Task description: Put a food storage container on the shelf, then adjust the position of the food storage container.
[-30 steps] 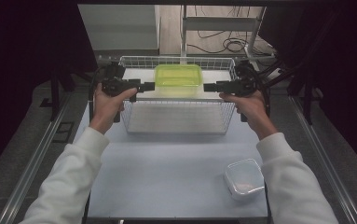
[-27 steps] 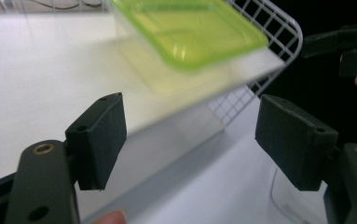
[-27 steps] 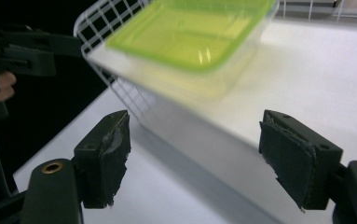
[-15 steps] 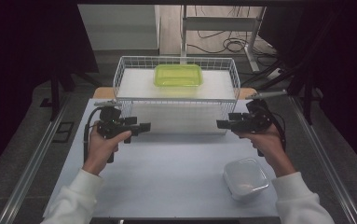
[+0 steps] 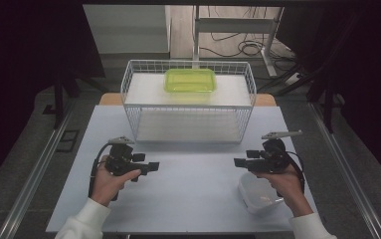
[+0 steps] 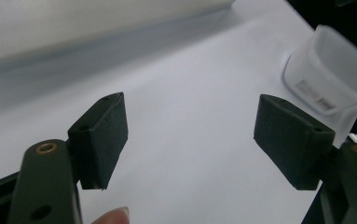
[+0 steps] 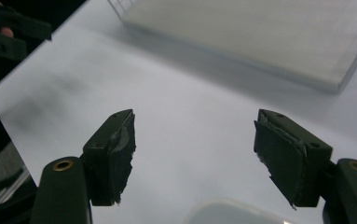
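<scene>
Right gripper wide open, empty, jaws just easing inward; clear tub sits lower right, directly below it. Left gripper wide open, empty, well apart at lower left.

Wire basket at 12 o'clock is looking like thin white-coated metal mesh. Green lid on top is showing translucent glossy plastic. Clear container at 4 o'clock is reading as frosted, semi-gloss plastic with a paper label. Table is presenting a smooth matt pale sheet. Left gripper pads are looking like matt dark rubber; right gripper pads are showing rough, torn edges.
</scene>
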Motion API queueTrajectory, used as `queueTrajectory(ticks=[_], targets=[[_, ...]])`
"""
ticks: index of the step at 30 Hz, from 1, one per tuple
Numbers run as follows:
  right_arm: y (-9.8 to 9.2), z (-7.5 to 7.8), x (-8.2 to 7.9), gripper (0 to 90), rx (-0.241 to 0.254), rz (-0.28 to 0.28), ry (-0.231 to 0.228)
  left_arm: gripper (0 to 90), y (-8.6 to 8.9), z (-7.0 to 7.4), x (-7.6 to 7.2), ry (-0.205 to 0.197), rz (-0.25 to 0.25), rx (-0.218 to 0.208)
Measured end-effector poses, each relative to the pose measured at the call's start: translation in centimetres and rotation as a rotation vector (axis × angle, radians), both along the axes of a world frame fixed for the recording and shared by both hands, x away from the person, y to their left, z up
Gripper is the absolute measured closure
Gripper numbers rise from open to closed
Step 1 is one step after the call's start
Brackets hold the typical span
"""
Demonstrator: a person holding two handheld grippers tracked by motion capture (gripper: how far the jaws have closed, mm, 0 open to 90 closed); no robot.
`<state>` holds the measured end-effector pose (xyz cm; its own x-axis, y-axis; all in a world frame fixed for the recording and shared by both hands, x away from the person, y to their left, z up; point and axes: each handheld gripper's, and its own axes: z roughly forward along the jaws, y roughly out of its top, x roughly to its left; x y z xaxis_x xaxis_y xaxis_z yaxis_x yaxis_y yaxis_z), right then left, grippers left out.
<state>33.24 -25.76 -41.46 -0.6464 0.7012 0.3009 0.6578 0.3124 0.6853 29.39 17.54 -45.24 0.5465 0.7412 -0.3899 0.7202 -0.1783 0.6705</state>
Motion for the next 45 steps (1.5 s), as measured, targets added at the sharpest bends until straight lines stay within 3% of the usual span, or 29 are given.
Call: queueTrajectory(ticks=[9, 26, 38, 41, 45], targets=[[-0.9, -1.1, -0.5, 29.2, -0.024, -0.013, 0.015, 25.4, 0.5, -0.9, -0.1, 0.027, 0.018, -0.003], [-2.4, -0.5, -1.8, 30.3, -0.079, -0.042, -0.008, 24.1, 0.0, -0.7, -0.5, 0.03, 0.018, -0.01], [-6.7, -0.6, -4.7, 32.8, -0.101, -0.143, -0.003, 23.1, -0.2, -0.8, -0.9, 0.035, 0.016, 0.002], [-8.3, -0.8, -5.5, 36.9, -0.127, -0.2, 0.004, 23.1, -0.2, -0.9, -1.0, 0.035, 0.009, 0.002], [-9.8, -1.4, -6.6, 48.6, -0.177, -0.229, 0.027, 23.0, -0.2, -0.9, -1.0, 0.038, 0.007, 0.001]])
